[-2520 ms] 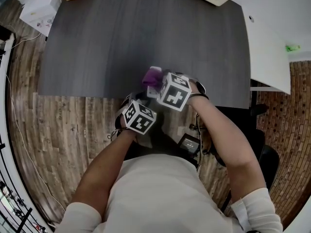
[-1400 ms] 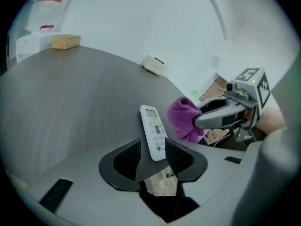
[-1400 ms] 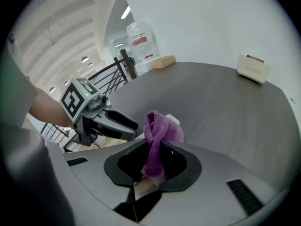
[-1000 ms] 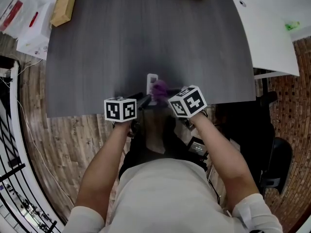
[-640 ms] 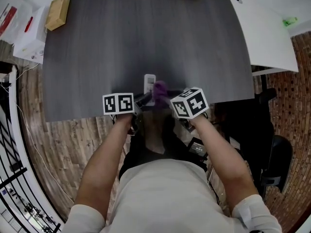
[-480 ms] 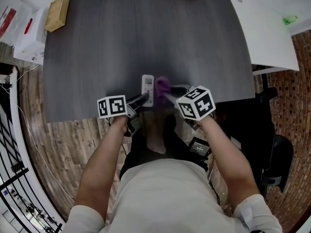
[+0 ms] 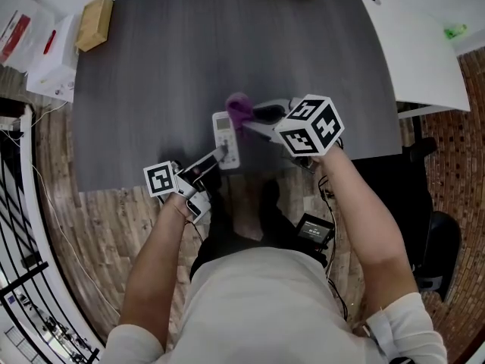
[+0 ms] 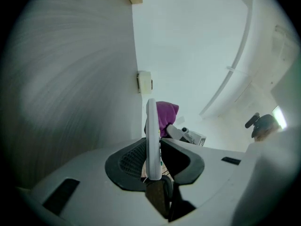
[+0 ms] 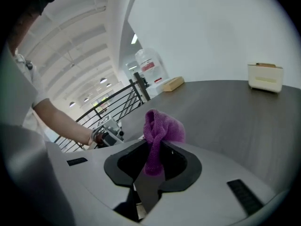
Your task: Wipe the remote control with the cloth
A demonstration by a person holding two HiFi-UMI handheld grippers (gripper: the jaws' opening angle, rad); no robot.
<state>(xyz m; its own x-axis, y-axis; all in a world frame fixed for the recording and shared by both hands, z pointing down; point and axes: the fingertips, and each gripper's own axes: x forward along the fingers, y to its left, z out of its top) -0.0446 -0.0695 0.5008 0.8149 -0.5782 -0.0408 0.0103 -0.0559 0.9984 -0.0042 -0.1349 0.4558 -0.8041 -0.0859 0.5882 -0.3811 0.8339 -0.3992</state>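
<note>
Remote control (image 8: 151, 135), likely light, stiff and slick, sits edge-on, pinched by its near end between the left gripper's (image 8: 153, 161) fingers, its far end free beyond the fingertips, where the right gripper's (image 9: 153, 161) closed fingers nip the soft cloth (image 9: 157, 135).

place: office | dark desk (image 7: 167, 67), white desk (image 7: 424, 59), plank floor (image 7: 98, 226), railing (image 9: 113, 102)

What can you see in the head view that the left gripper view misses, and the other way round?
Only the head view: the person's arms and the wooden floor under the table edge. Only the left gripper view: a close look at the left gripper, its fingers clamped on the remote control, seen edge-on. Both: the remote control, the dark table, and the purple cloth pinched in the right gripper.
</note>
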